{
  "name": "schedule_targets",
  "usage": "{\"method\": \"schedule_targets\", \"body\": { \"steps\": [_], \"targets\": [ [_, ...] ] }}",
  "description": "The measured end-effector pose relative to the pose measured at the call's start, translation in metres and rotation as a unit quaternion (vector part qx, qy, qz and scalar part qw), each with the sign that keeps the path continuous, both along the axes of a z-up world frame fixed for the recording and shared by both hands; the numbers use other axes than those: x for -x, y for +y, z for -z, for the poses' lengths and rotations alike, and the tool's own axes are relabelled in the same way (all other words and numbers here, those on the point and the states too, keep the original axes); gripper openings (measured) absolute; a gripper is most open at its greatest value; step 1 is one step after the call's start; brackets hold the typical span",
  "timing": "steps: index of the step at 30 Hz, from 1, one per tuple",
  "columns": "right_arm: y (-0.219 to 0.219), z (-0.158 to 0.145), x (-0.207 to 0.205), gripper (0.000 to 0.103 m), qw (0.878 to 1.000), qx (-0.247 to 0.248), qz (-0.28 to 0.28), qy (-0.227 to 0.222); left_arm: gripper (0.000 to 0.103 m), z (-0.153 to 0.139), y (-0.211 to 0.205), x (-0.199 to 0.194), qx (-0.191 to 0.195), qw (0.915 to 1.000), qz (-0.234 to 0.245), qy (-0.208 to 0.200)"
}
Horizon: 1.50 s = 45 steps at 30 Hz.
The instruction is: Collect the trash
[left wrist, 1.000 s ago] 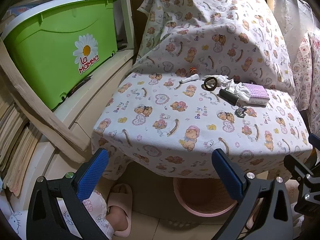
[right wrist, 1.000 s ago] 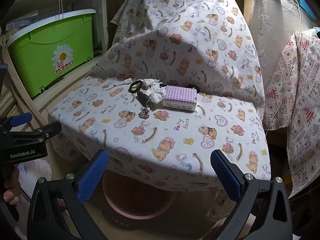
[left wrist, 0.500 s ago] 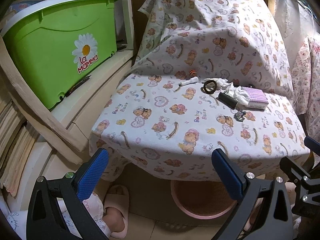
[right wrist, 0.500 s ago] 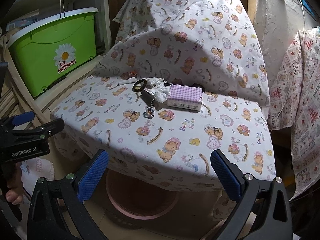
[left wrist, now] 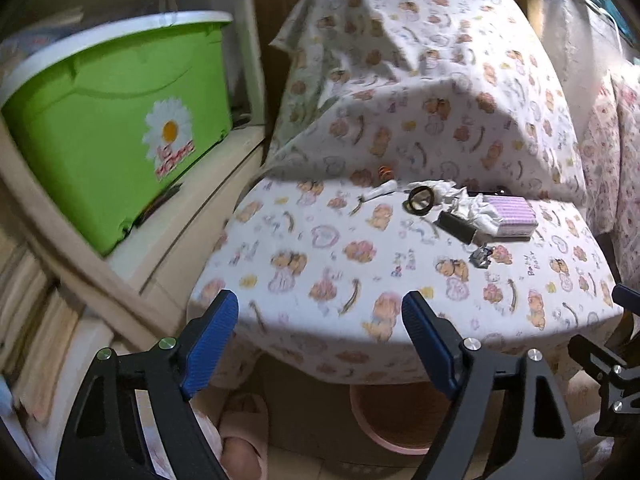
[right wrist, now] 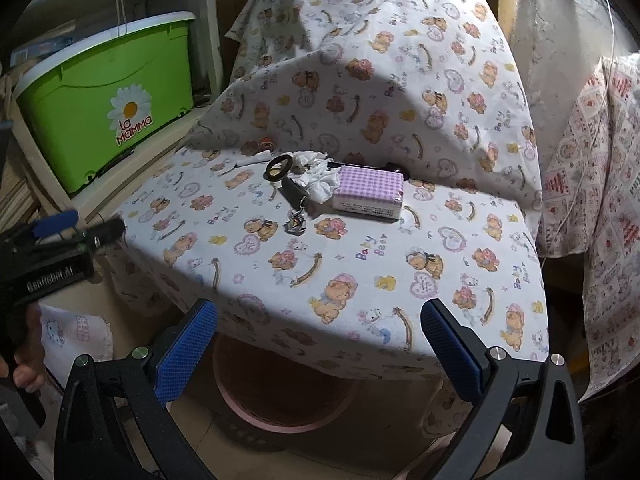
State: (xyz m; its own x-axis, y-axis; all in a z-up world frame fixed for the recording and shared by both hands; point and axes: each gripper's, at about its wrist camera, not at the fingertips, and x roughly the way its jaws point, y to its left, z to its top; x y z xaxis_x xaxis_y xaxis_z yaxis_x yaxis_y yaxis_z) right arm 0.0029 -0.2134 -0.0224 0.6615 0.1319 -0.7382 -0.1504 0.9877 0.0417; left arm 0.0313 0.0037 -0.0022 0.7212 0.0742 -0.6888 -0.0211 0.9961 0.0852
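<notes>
Left wrist view first: my left gripper (left wrist: pixel 320 344) has its blue pads apart with nothing between them, and the jaws have just been closing in from their widest; a second ago the pads stood further apart in the frame. This picture is also blurred now, where the earlier ones were sharp. The table (left wrist: pixel 360 280), draped in a bear-print cloth, sits higher and a little larger in this view than before.

I take the purple box (right wrist: pixel 370 192) as my landmark. The crumpled tissue (right wrist: pixel 316 182), the trash I am after, lies touching the box's left side, in the same spot as a second ago. A black ring (right wrist: pixel 279 166) lies just left of the tissue. A dark bar (right wrist: pixel 294 192) lies in front of the tissue, and a small metal charm (right wrist: pixel 296 226) lies in front of that, nearer to me than the box. A white stick (right wrist: pixel 256 158) lies further left of the ring. None of these has shifted.

My right gripper (right wrist: pixel 320 354) is wide open and empty, looking much as it did before. Below the table's front edge, well in front of the box, stands a pink basket (right wrist: pixel 280 400). A green bin (right wrist: pixel 108 104) sits on the shelf far left of the box. A slipper (left wrist: pixel 244 432) shows on the floor to the left of the basket.
</notes>
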Motion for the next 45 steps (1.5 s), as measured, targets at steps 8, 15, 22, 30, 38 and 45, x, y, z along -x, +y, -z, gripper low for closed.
{"method": "schedule_targets", "body": {
  "steps": [8, 15, 22, 30, 38, 45],
  "targets": [
    [-0.016, -0.016, -0.03, 0.092, 1.0, -0.016, -0.004, 0.003, 0.083, -0.027, 0.002, -0.046, 0.004, 0.9997, -0.011, -0.022],
    [-0.018, -0.011, -0.083, 0.074, 1.0, 0.001, -0.019, 0.007, 0.082, -0.016, 0.014, -0.096, -0.004, 0.9999, -0.003, -0.011],
    [0.013, 0.026, -0.104, 0.063, 0.996, 0.016, -0.077, 0.035, 0.071, -0.011, 0.026, -0.126, 0.013, 0.9993, 0.009, 0.033],
    [0.035, 0.044, -0.127, 0.041, 0.994, 0.005, -0.091, 0.053, 0.053, 0.005, 0.029, -0.158, 0.042, 0.9947, 0.047, 0.082],
    [0.05, 0.05, -0.136, 0.015, 0.992, 0.031, -0.11, 0.061, 0.029, 0.017, 0.031, -0.189, 0.094, 0.9882, 0.048, 0.111],
    [0.033, 0.04, -0.135, 0.003, 0.996, 0.001, -0.073, 0.059, 0.041, 0.025, 0.008, -0.212, 0.07, 0.987, 0.076, 0.123]
  ]
}}
